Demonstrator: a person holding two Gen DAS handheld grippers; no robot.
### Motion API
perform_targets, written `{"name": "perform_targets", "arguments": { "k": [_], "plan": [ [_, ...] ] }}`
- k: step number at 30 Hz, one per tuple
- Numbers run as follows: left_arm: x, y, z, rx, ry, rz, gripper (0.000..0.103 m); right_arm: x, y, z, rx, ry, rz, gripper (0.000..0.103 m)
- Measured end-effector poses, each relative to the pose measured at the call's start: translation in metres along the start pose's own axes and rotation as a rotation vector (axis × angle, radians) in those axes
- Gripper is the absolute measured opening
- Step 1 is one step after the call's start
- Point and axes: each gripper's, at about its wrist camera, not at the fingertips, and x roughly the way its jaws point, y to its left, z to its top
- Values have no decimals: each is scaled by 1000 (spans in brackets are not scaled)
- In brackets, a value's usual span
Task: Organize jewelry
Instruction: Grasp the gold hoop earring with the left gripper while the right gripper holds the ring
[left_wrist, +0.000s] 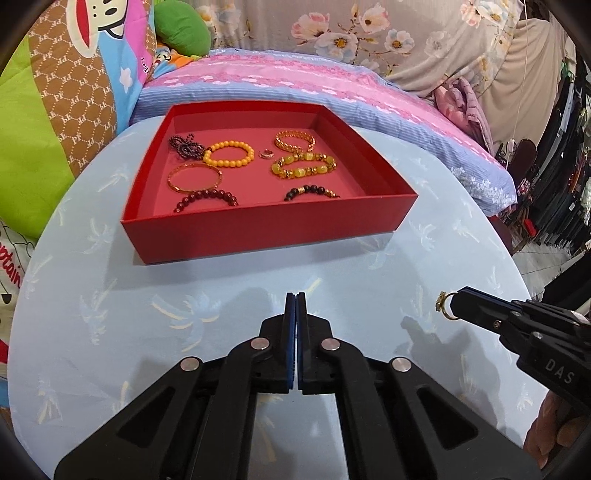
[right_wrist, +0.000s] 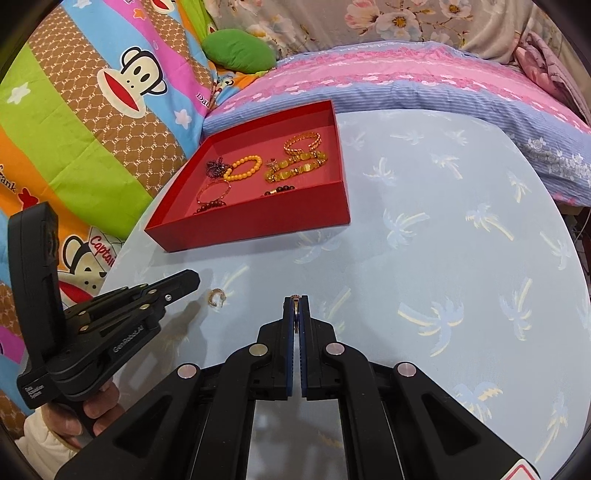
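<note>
The right tongs are pinching a gold ring, which shows edge-on between the blue pads in the right wrist view and sticks out past the fingertips in the left wrist view, held clear of the counter. The left tongs are pressed together on nothing and hover low over the pale blue palm-print cloth. A second small ring lies loose on the counter, just beside the left tongs' tip, at about 9 o'clock from the right tongs. The red tray sits toward 11 o'clock from the right tongs and holds the rest: a yellow bead bracelet, a thin gold bangle, a gold chain bracelet, a chunky yellow stone bracelet, two dark bead bracelets along the near wall, a dark knotted piece at the far left and a tiny ring in the middle. The step in hand looks like carrying the pinched ring into the tray. To do it well, keep the squeeze steady, since a narrow band held on edge can twist out, lift above the near wall before crossing, and aim for the bare floor at the tray's right side, near the tiny ring, so like sits with like. Lower close to the floor before releasing so it neither bounces nor rolls under a bracelet.
</note>
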Motion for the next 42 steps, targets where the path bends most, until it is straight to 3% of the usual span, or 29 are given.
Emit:
{"name": "perform_targets", "arguments": {
  "k": [12, 17, 18, 20, 23, 28, 31, 42],
  "plan": [
    [-28, 23, 30, -30, -60, 2, 0, -3, 25, 50, -49, -84, 29, 2],
    [-17, 20, 18, -32, -24, -9, 1, -4, 26, 54, -37, -98, 37, 3],
    [-14, 18, 15, -28, -18, -10, 3, -3, 25, 51, -34, -93, 36, 3],
    [-3, 10, 6, -21, 5, -17, 19, 0, 23, 46, -30, -80, 27, 3],
    [9, 0, -2, -13, 33, -22, 30, 2, 18, 40, -18, -65, 17, 3],
    [28, -5, -11, -9, 70, -8, 29, 3, 10, 34, 1, -55, 9, 3],
    [28, -7, -13, 3, 55, 14, 18, 4, 9, 32, -1, -51, 4, 3],
    [22, -3, -9, -5, 46, 9, 17, 9, 11, 31, 0, -41, 20, 3]
  ]
}}
